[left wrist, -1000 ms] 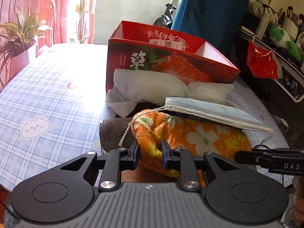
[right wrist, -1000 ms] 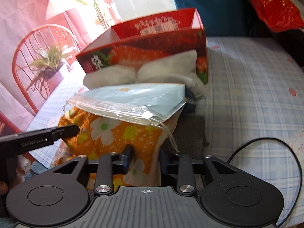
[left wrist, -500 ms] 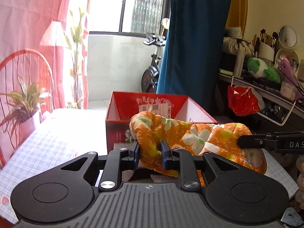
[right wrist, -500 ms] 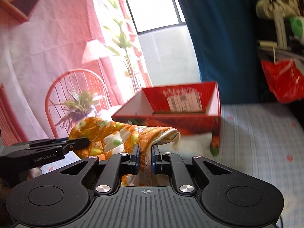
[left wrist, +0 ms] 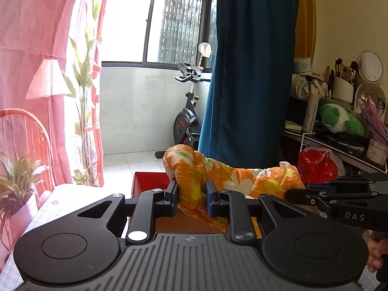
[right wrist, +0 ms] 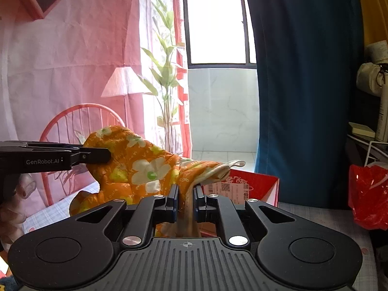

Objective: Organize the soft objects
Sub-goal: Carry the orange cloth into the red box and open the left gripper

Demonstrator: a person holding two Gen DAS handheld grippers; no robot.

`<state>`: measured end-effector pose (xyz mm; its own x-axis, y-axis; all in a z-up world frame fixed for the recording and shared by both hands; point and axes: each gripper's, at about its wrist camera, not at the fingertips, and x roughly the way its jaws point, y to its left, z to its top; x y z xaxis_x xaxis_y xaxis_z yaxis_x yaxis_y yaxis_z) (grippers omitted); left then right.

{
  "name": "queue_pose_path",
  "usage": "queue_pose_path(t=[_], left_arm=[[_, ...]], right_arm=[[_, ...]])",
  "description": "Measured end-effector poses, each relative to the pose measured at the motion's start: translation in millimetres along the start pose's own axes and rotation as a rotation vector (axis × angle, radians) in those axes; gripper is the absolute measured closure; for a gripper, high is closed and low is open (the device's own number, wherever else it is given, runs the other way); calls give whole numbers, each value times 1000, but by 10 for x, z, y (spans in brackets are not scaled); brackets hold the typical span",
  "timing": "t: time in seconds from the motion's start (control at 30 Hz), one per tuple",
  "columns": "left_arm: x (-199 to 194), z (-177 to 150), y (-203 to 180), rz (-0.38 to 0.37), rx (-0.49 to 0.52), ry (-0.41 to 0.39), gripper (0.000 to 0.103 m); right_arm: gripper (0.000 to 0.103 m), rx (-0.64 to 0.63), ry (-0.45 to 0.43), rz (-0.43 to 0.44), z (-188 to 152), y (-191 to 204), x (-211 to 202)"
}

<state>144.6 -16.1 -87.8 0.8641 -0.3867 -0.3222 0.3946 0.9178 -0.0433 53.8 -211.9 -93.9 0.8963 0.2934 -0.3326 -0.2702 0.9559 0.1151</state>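
An orange flowered cloth (left wrist: 232,177) hangs in the air between both grippers. My left gripper (left wrist: 191,197) is shut on one bunched end of it. My right gripper (right wrist: 186,200) is shut on the other end (right wrist: 145,169), near its pale hem. The right gripper's body also shows in the left wrist view (left wrist: 339,198), and the left one in the right wrist view (right wrist: 55,158). The red cardboard box (right wrist: 252,186) stands open behind and below the cloth; its left corner shows in the left wrist view (left wrist: 148,181). The other soft things on the table are hidden.
The checked tablecloth (right wrist: 325,220) shows at the right. A red plastic bag (left wrist: 317,165) hangs off a cluttered shelf (left wrist: 339,143) at the right. A potted plant (left wrist: 19,184) and red chair (right wrist: 80,126) are at the left. A blue curtain (left wrist: 252,72) hangs behind.
Both grippers have lifted the orange cloth up off the pile and high above the table. The mask, white cloth and grey cloth have dropped out of view.
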Motion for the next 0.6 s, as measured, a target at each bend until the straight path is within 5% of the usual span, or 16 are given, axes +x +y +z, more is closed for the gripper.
queue_pose_path(t=[0.33, 0.43, 0.6], left_arm=[[944, 159, 132, 103, -10, 53, 79], [1122, 98, 202, 74, -62, 28, 79], [1452, -53, 245, 72, -119, 132, 79]], right_arm=[[92, -93, 11, -70, 12, -289, 891], [92, -125, 22, -85, -62, -289, 1079], [92, -72, 92, -112, -270, -420, 1360]])
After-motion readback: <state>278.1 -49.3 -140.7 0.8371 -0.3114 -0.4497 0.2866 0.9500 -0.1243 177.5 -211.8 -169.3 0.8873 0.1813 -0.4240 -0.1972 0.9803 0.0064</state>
